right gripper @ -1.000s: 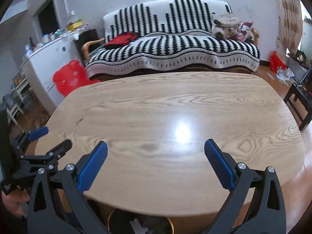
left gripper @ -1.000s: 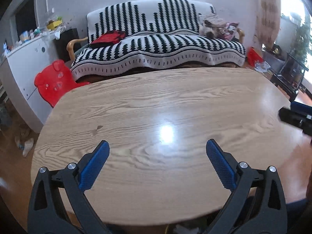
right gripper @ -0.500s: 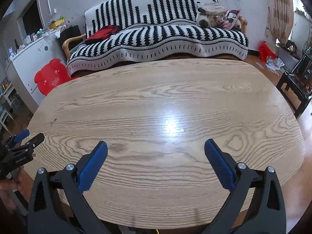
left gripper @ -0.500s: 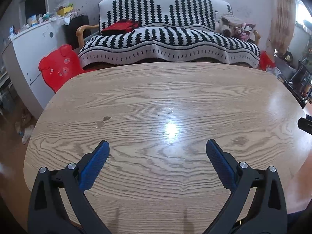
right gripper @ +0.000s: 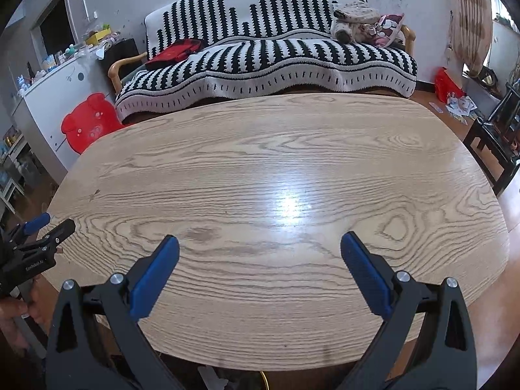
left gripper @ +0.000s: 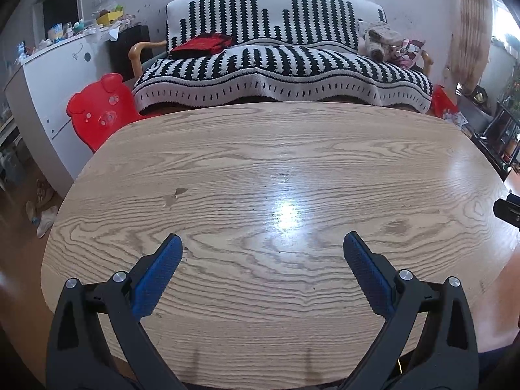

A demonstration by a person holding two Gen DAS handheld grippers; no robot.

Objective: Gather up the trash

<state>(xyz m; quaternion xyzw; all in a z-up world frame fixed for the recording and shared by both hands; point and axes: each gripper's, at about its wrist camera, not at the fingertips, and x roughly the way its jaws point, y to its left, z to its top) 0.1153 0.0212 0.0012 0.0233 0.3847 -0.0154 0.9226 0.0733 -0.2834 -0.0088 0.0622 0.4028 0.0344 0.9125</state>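
Both wrist views look across an oval wooden table [left gripper: 260,149] [right gripper: 292,136] whose top bears only a small stain [left gripper: 174,196]. My left gripper [left gripper: 262,247] hangs over the near edge, open, with nothing between its blue pads. My right gripper [right gripper: 260,248] is open too and holds nothing. In the right wrist view the left gripper [right gripper: 48,224] shows at the table's left edge, held by a hand [right gripper: 13,312]. A tip of the right gripper [left gripper: 508,209] shows at the right edge of the left wrist view. A bit of crumpled pale paper [right gripper: 213,377] lies below the near table edge.
A sofa under a black-and-white throw [left gripper: 276,65] [right gripper: 266,61] stands behind the table, with a red garment [left gripper: 201,44] and a plush toy [left gripper: 378,37]. A red bear-shaped chair [left gripper: 97,110] and a white cabinet [left gripper: 48,74] are at the left. Dark furniture [right gripper: 497,143] stands right.
Both grippers have risen and moved forward over the table edge, so the bin and paper below the near edge have nearly dropped out of view. The jaws stayed open.
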